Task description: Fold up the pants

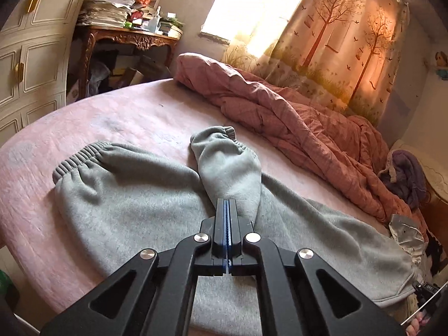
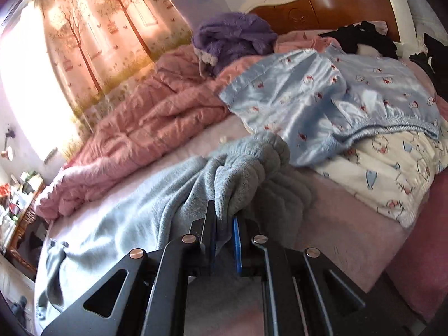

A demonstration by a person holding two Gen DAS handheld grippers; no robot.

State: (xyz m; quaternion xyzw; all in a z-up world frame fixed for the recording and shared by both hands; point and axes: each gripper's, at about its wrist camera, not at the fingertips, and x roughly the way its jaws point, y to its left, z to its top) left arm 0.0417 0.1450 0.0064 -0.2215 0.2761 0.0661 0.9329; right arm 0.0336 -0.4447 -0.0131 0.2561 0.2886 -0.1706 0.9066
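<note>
Matte black left gripper [image 1: 226,204] with blue-lined finger pads and round silver screws on angled linkage bars with triangular cutouts, lower centre of frame. Same black build, blue pads, coppery-tinted screws on right gripper [image 2: 224,218].

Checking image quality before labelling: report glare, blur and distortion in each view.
Left wrist: window blown out, fisheye curves the bed edge, gray pants sharp. Right wrist: window overexposed, pink duvet and blue satin garment soft with blur.
</note>
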